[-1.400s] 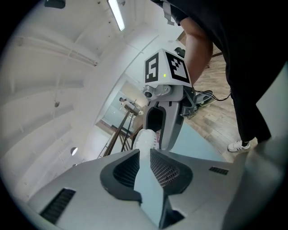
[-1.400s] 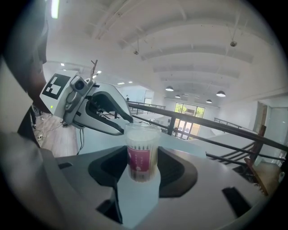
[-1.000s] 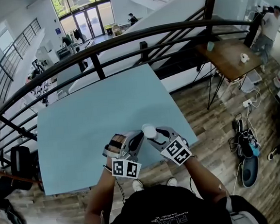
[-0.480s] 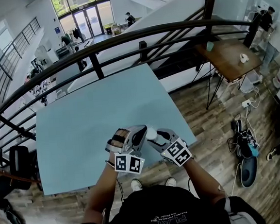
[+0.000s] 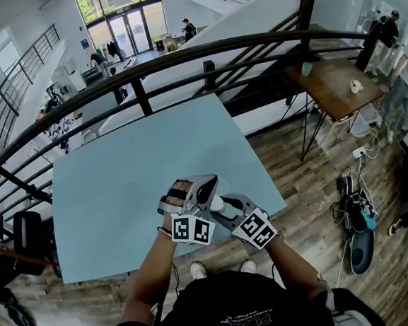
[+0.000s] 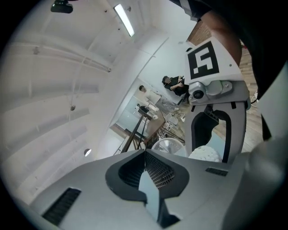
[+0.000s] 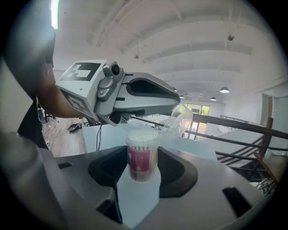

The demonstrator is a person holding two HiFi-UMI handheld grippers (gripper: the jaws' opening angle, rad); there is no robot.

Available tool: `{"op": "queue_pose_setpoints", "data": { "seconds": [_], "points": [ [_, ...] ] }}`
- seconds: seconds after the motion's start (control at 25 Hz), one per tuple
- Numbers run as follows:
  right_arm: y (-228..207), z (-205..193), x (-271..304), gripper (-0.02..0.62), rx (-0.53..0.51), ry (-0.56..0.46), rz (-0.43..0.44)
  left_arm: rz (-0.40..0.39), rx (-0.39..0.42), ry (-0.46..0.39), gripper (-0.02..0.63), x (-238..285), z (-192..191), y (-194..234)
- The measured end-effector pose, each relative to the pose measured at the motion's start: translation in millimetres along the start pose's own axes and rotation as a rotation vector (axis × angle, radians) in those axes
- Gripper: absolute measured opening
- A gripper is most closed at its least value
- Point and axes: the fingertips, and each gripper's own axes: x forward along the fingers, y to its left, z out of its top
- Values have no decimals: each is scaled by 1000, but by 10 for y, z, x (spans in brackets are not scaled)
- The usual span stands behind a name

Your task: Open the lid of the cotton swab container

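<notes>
Lid (image 7: 181, 119) off the container (image 7: 141, 152), both held above the tabletop's (image 5: 134, 172) 6 o'clock edge.
Left gripper (image 6: 145, 155): fingers pressed together, seemingly nipping the clear lid by its thin rim. The lid hangs tilted at about 2 o'clock from the container's mouth, and I cannot tell whether a hinge joins the two. Right gripper (image 7: 141, 170): fingers spread wide around the pink-labelled container, pinching it upright by its sides, with the white swabs (image 7: 143, 134) bare at the top. By my reading the opening itself is done, since nothing covers the mouth. What may remain is to carry the lid fully clear or to set both pieces down on the tabletop.
</notes>
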Motion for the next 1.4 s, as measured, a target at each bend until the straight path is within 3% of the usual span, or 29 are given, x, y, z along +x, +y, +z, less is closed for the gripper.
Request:
{"op": "queue_pose_setpoints", "data": {
  "seconds": [0.28, 0.44, 0.68, 0.8, 1.08, 1.24, 1.4],
  "points": [
    [-43, 0, -2, 221, 42, -11, -8, 10, -62, 15, 18, 27, -52, -23],
    [-222, -43, -32, 223, 128, -49, -114, 32, -123, 32, 18, -55, -149, -23],
    [-493, -94, -127, 225, 161, -82, -314, 57, -418, 35, 18, -159, -367, 2],
    [-571, -31, -183, 225, 153, -106, -354, 81, -578, 36, 18, -244, -499, 56],
    [-707, 93, -266, 229, 153, -179, -422, 166, -815, 58, 18, -436, -719, 2],
    [-730, 116, -313, 230, 172, -197, -446, 176, -920, 53, 18, -489, -792, -101],
    [-720, 203, -341, 230, 156, -201, -476, 183, -932, 63, 18, -564, -862, -163]
  ]
}}
